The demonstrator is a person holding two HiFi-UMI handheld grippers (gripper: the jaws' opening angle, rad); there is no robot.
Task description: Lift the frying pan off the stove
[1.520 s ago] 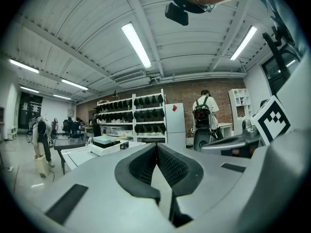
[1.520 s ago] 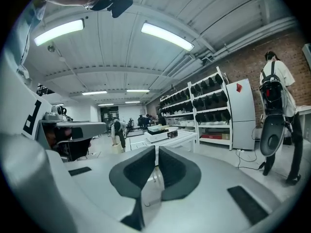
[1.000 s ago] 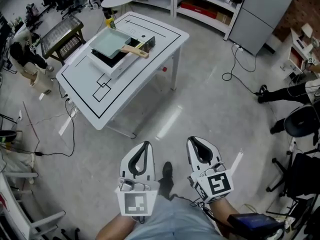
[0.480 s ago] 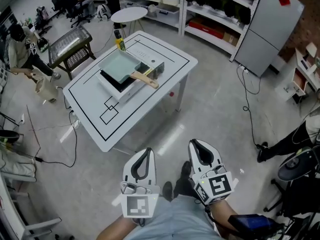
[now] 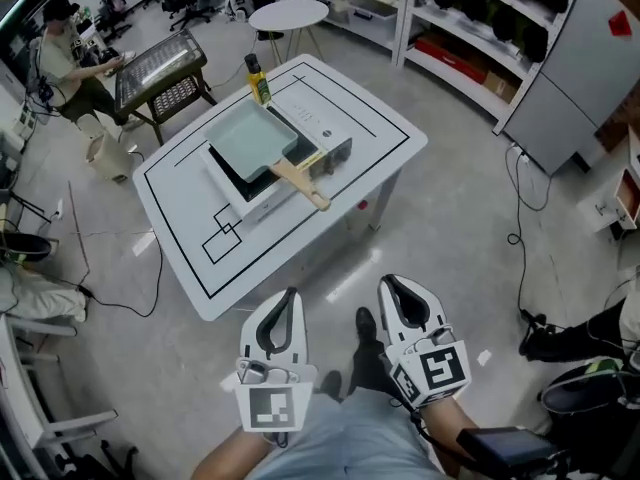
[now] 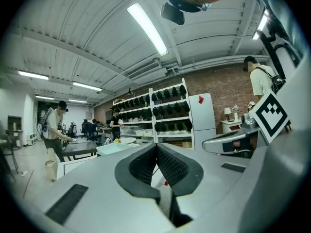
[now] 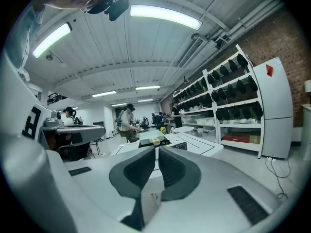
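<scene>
**Frying pan** (image 5: 248, 136): rectangular, pale green, with a wooden handle (image 5: 301, 184). It sits on the stove, and the handle juts past the stove's near edge toward the person. Nothing grips it. It lies well apart from both grippers, ahead of them and slightly to their left in the head view. The right gripper view shows it small and far off (image 7: 149, 136), just above the jaw tips. The left gripper view shows a pale green sliver of it (image 6: 116, 148) to the left of the jaws.

**Stove** (image 5: 335, 154): white single-burner unit with a black top, set at an angle near the middle of the table.

**Table** (image 5: 180, 223): white, marked with black outline rectangles. A yellow bottle (image 5: 259, 78) stands upright at its far edge, just beyond the pan.

**Left gripper** (image 5: 291, 292): held low near the person's lap, over bare floor and short of the table's near corner. Its jaws are together, the ribbed pads meeting at the tips with nothing between them (image 6: 156, 147).

**Right gripper** (image 5: 386, 281): beside the left one, at about the same height and also over floor. Its jaws are closed, with only a hairline slit between the pads, and it holds nothing (image 7: 158, 150).

**Surroundings:**
- A round white side table (image 5: 288, 15) stands beyond the main table.
- A dark mesh-topped stand (image 5: 160, 66) is at the upper left, with a seated person (image 5: 62, 53) next to it.
- Shelving (image 5: 470, 28) and a grey cabinet (image 5: 580, 63) are at the upper right.
- Cables (image 5: 520, 238) trail across the floor.
</scene>
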